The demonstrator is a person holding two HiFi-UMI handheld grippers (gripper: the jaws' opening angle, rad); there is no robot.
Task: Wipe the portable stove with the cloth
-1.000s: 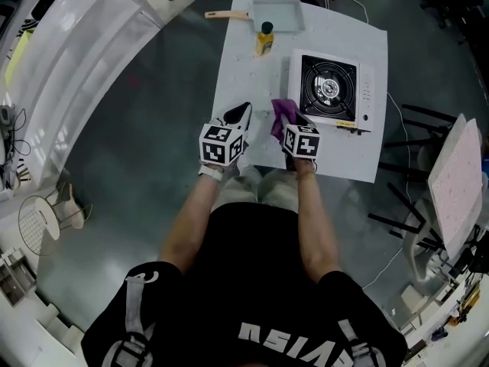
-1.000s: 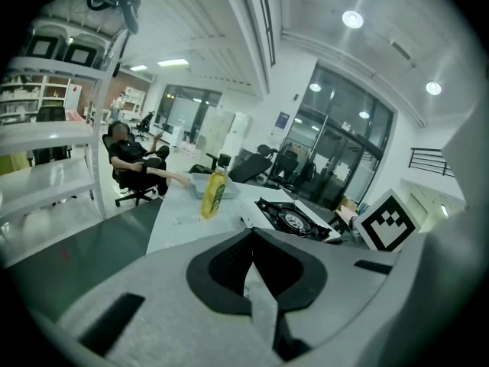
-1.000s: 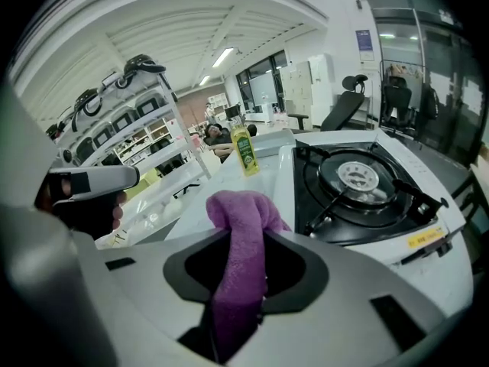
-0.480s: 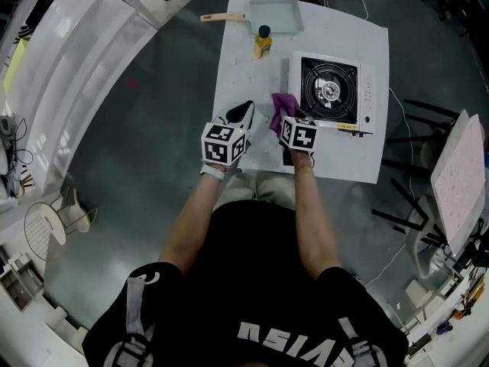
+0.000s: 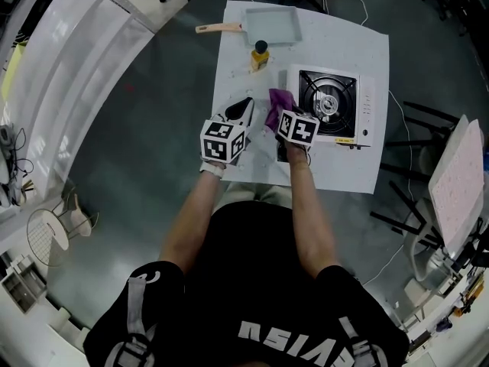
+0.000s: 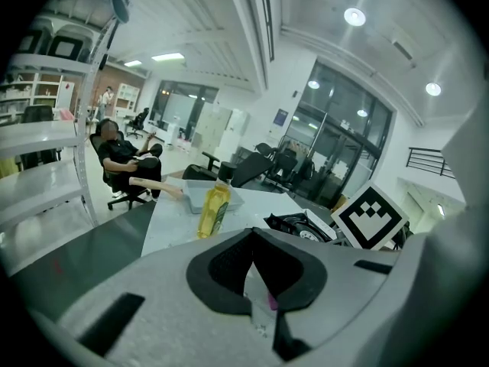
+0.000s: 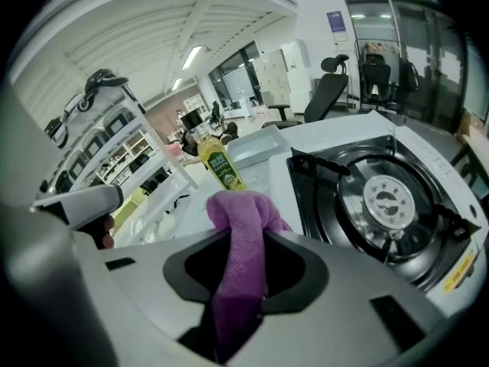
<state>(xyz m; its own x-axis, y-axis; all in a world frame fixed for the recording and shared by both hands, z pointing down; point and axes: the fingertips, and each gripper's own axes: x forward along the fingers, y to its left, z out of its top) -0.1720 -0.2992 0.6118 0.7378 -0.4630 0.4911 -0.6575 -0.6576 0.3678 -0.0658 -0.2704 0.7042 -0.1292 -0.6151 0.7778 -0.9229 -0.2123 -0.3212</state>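
Observation:
The portable stove (image 5: pixel 330 105) with a black burner stands at the right of the white table (image 5: pixel 355 167); in the right gripper view the stove (image 7: pixel 382 197) fills the right half. A purple cloth (image 5: pixel 277 105) hangs from my right gripper (image 5: pixel 281 118), just left of the stove's edge. That gripper (image 7: pixel 246 243) is shut on the cloth (image 7: pixel 241 228), which bunches up above the jaws. My left gripper (image 5: pixel 244 108) hovers over the table to the left of the cloth. Its jaws (image 6: pixel 254 237) are shut with nothing in them.
A yellow oil bottle (image 5: pixel 260 55) stands behind the cloth. A pale square pan (image 5: pixel 272 24) with a wooden handle lies at the table's far edge. Office chairs and a seated person (image 6: pixel 122 159) are beyond the table. A white chair (image 5: pixel 454 182) stands at the right.
Both grippers have moved farther in over the table, away from its near edge. The cloth has travelled with the right gripper and stays beside the stove's left edge.

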